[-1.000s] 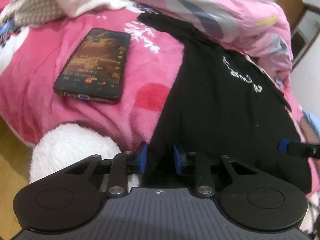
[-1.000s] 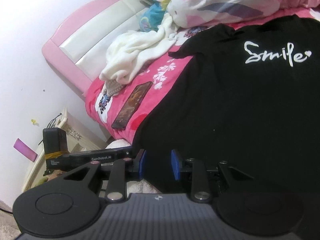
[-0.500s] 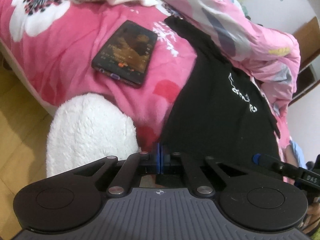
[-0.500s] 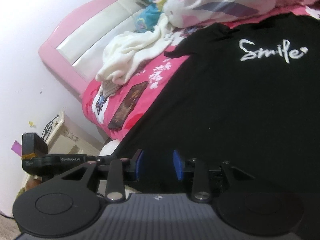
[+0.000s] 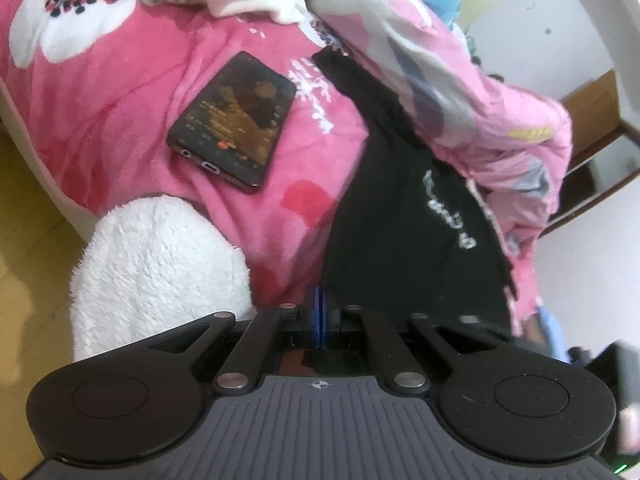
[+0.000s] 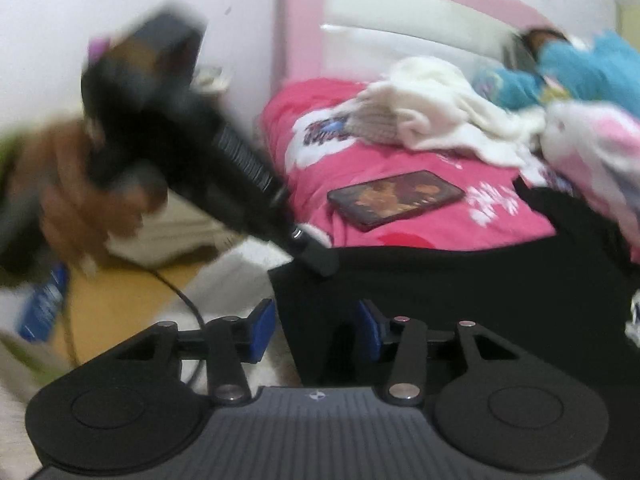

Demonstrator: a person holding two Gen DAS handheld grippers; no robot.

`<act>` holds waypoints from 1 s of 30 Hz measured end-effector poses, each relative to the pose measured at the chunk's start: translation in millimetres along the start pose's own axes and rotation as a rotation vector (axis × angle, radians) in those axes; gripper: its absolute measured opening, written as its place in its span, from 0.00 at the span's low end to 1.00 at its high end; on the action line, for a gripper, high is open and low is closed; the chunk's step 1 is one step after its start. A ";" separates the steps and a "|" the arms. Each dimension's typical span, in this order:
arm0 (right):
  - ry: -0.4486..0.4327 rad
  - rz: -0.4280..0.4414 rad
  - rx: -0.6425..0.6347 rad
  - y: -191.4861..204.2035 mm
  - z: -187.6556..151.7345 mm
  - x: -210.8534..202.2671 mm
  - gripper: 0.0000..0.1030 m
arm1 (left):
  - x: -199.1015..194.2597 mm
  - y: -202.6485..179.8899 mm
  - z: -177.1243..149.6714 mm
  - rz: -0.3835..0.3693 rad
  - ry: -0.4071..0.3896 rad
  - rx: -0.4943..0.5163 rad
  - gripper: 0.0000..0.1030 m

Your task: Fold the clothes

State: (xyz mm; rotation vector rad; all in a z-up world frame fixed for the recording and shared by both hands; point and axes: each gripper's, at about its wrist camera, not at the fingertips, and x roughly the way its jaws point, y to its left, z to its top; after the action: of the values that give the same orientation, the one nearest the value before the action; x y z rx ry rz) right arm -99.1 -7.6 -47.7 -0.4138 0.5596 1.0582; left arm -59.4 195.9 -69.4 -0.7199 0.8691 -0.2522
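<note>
On the pink flowered bed cover [image 5: 120, 92] a black T-shirt [image 5: 400, 216] lay spread, its white lettering [image 5: 448, 216] seen edge-on from the left wrist view, with one sleeve reaching up toward a bunched pink quilt [image 5: 460, 92] along its far side. At the shirt's near hem, the left claw [image 5: 321, 316] had its blue pads pressed together on the fabric edge, pinching the black cloth at the lower corner by the bed's side. From the right wrist view that same claw [image 6: 316, 258] appeared as a blurred black tool held by a person's hand [image 6: 68, 196], its tip touching the hem. The right claw [image 6: 316, 328] stood spread, its blue pads [image 6: 262, 328] apart on either side of the hanging hem of the T-shirt [image 6: 460, 292]; whether either pad touched the cloth could not be told. A smartphone [image 5: 234, 120] with a lit screen lay face up on the bed cover, just beside the shirt. A white fluffy cushion [image 5: 160, 272] sat below the bed edge near the left claw. Cream-white garments [image 6: 444, 116] were heaped near the pink and white headboard [image 6: 400, 16].
</note>
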 end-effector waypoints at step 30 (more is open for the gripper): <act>-0.082 -0.143 0.629 -88.5 -69.2 -113.8 0.36 | 6.7 10.5 -12.7 0.155 0.029 0.087 0.00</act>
State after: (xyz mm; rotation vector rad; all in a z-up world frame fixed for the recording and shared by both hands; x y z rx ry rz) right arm -78.2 -164.9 -27.8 0.1407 0.7415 0.7088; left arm -65.7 194.4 -86.0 -0.5663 0.9306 -0.1618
